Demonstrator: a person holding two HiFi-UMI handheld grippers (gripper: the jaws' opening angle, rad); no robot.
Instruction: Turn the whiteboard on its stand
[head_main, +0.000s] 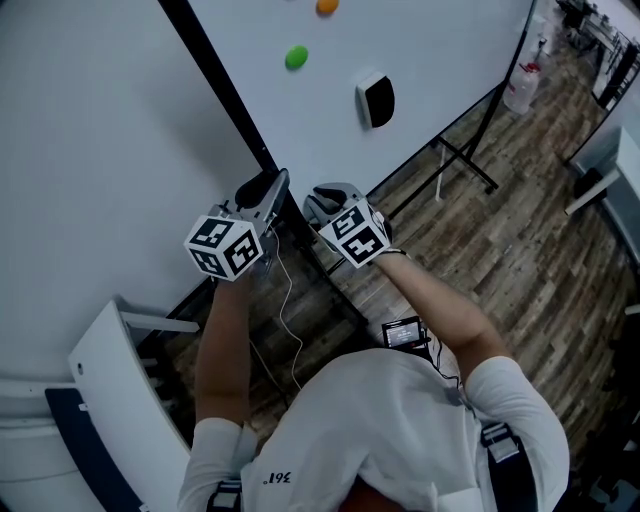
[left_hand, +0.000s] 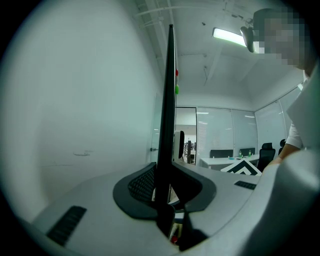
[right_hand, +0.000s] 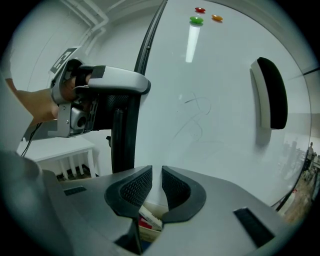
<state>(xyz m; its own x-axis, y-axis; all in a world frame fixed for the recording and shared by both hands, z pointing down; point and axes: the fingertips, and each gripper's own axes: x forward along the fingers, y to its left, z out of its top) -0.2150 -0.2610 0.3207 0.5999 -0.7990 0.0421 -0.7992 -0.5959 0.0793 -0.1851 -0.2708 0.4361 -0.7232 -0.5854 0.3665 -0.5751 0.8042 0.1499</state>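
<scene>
The left gripper (left_hand: 165, 177) is clamped on the black frame edge (head_main: 215, 80) of the whiteboard (head_main: 430, 50). The edge runs upright between its jaws, and both ribbed pads press against it. In the head view this gripper sits at the lower end of the visible frame edge, with its marker cube toward the person.

The right gripper (right_hand: 156, 182) is just beside the left one, on the writing-face side of the frame edge. Its jaws are drawn together to a narrow slit with nothing between them, and they point at the white face of the board. Whether the tips touch the face cannot be told.

On the board face, a black-backed eraser (right_hand: 270, 97) sits to the right of the frame edge. A green magnet (right_hand: 196, 20), a red magnet (right_hand: 199, 10) and an orange magnet (right_hand: 216, 18) sit higher up the board.

The whiteboard stands on a black stand (head_main: 465, 165), whose legs rest on the wood-plank floor (head_main: 500, 250) below the board's far edge. A spray bottle (head_main: 522, 85) is near that far edge.
</scene>
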